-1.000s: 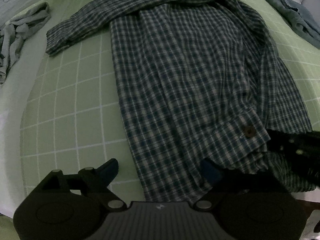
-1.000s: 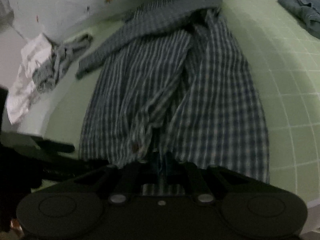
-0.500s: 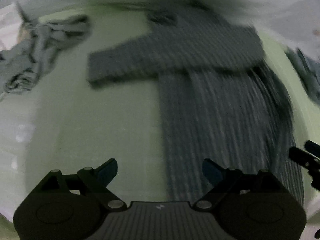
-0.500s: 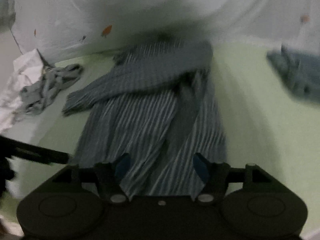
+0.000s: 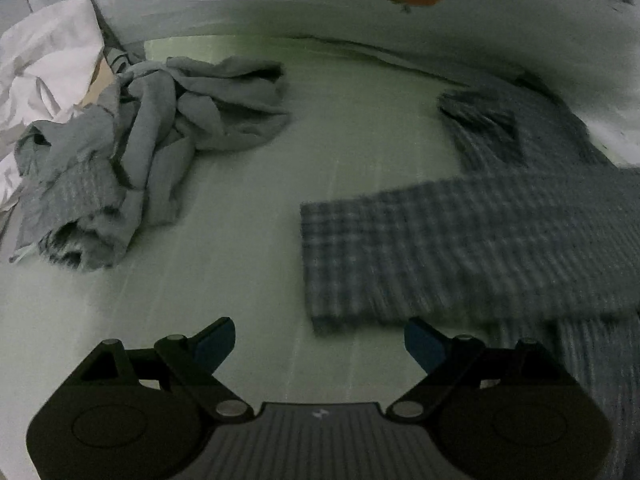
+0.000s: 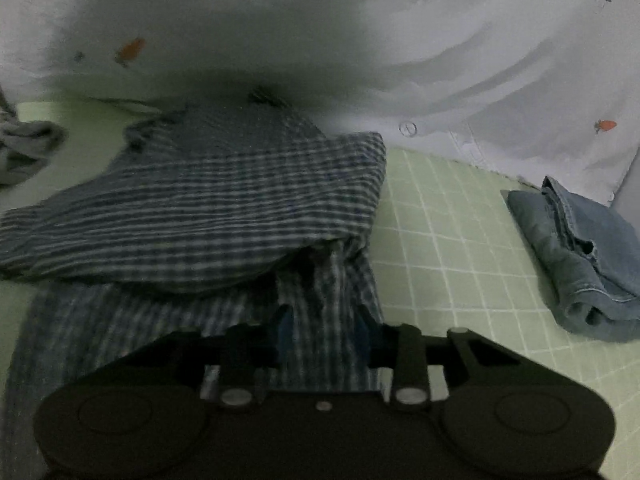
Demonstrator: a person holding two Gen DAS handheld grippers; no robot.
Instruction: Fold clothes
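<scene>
- A bed covered by a pale green sheet [image 6: 460, 240] with a white grid fills both views; a white quilt [image 6: 460, 60] printed with small orange carrots is bunched behind it.
- The plaid shirt [image 6: 224, 208] lies on the sheet in front of the quilt, one sleeve [image 5: 460, 248] folded across its body.
- One second ago both grippers sat low at the shirt's hem, the right one clamped on cloth. Both have since travelled up to the folded sleeve (the views there are blurred by motion).
- The left gripper [image 5: 320, 342] now has its jaws spread wide and empty, just short of the sleeve cuff.
- The right gripper [image 6: 324, 332] has its jaws partly parted over the shirt body below the sleeve; whether cloth is pinched I cannot tell.
- This likely means the hem step is over and the upper shirt comes next.
- The shirt is dark blue and white check, soft and rumpled, its body running in loose lengthwise creases.
- Left of the shirt lies a crumpled grey garment [image 5: 152, 136]; right of the shirt sit folded jeans [image 6: 580, 256].
</scene>
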